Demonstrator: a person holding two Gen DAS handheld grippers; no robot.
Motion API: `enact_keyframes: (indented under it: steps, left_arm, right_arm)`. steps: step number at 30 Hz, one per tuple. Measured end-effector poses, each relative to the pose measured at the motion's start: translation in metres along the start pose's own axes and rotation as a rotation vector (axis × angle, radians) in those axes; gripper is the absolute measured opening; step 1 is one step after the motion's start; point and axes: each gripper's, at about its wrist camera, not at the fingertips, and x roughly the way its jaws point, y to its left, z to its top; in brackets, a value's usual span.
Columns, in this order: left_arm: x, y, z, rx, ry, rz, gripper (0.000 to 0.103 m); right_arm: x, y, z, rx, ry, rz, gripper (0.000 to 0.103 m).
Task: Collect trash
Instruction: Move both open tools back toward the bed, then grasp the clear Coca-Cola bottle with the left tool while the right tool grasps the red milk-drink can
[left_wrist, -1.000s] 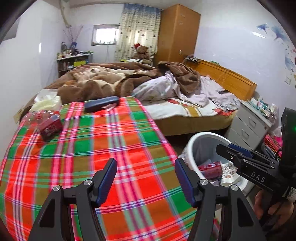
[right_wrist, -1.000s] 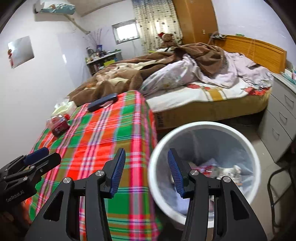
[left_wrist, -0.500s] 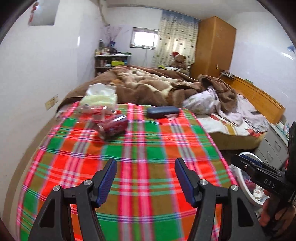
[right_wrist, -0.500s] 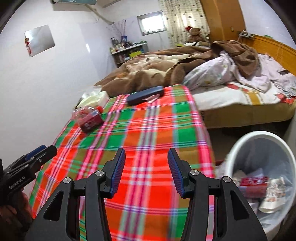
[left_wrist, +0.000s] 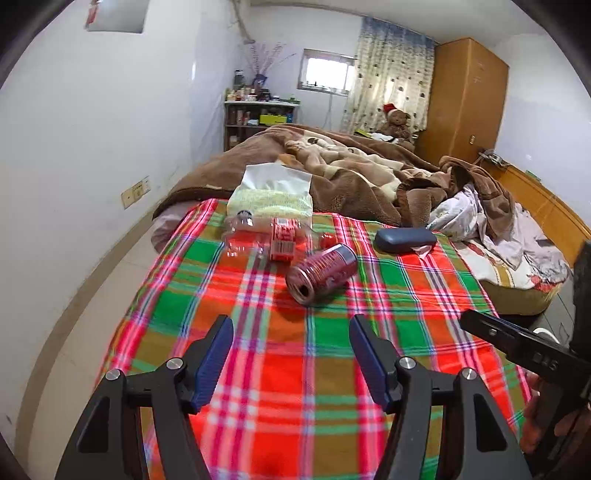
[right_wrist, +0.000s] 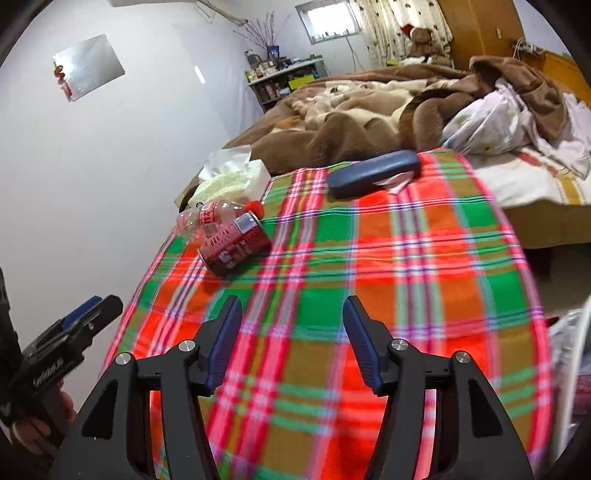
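Observation:
A red soda can (left_wrist: 320, 274) (right_wrist: 235, 245) lies on its side on the plaid cloth (left_wrist: 317, 354) (right_wrist: 369, 288). Just behind it lies a clear plastic bottle (left_wrist: 266, 236) (right_wrist: 214, 216) with a red label and cap. My left gripper (left_wrist: 291, 345) hangs open over the cloth, short of the can, with nothing between its fingers. My right gripper (right_wrist: 293, 332) is also over the cloth, to the right of the can; its jaws are opening and hold nothing. Each gripper shows at the edge of the other's view: right gripper (left_wrist: 517, 345), left gripper (right_wrist: 74, 328).
A tissue pack (left_wrist: 271, 192) (right_wrist: 229, 175) sits at the cloth's far left corner. A dark blue case (left_wrist: 404, 240) (right_wrist: 373, 173) lies on a scrap of paper at the far edge. The white bin's rim (right_wrist: 576, 365) shows lower right. Behind is a bed with brown blankets (left_wrist: 351, 166).
Both grippers have swung left, away from the white bin and over the plaid cloth. The can and bottle now sit near mid-frame and closer. The right gripper's jaws stand a little wider.

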Motion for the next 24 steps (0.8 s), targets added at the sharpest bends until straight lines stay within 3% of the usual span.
enact_keyframes:
  steps: [7, 11, 15, 20, 22, 24]
  left_arm:
    - [0.033, 0.03, 0.036, 0.029, 0.009, -0.003, 0.069]
    - [0.054, 0.041, 0.055, 0.051, 0.026, -0.036, 0.069]
    - [0.081, 0.051, 0.071, 0.083, 0.059, -0.002, 0.069]
    - [0.106, 0.062, 0.09, 0.083, 0.071, -0.047, 0.069]
    - [0.118, 0.062, 0.097, 0.098, 0.088, -0.026, 0.069]
    - [0.127, 0.061, 0.102, 0.109, 0.092, -0.038, 0.069]
  right_arm:
    - [0.05, 0.03, 0.027, 0.003, 0.032, 0.015, 0.061]
    - [0.074, 0.036, 0.039, 0.043, 0.052, 0.01, 0.071]
    - [0.103, 0.041, 0.054, 0.087, 0.096, 0.013, 0.071]
    - [0.131, 0.045, 0.063, 0.147, 0.156, -0.03, 0.071]
    - [0.138, 0.046, 0.063, 0.162, 0.183, -0.031, 0.081]
    - [0.138, 0.047, 0.06, 0.167, 0.189, -0.02, 0.081]
